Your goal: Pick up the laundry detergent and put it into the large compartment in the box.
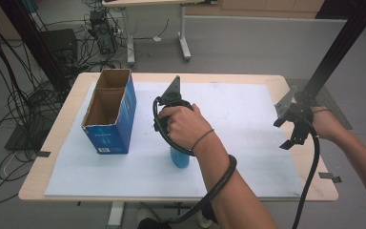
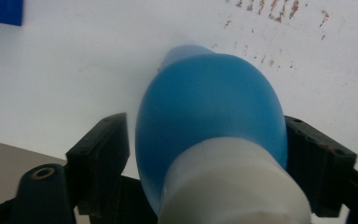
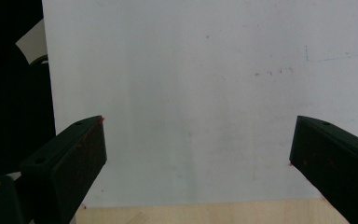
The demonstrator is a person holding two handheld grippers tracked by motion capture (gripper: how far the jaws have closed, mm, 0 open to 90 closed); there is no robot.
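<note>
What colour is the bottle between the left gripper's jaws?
Blue, with a white cap; the bottle shows best in the left gripper view.

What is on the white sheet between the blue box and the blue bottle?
Nothing: the high view shows bare white sheet between the blue box and the blue bottle.

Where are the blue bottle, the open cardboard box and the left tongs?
blue bottle [image 2: 209, 102], left gripper view, on its blue body.
open cardboard box [image 1: 124, 114], high view, on its blue side wall.
left tongs [image 2: 205, 154], left gripper view, midway between tips.
</note>
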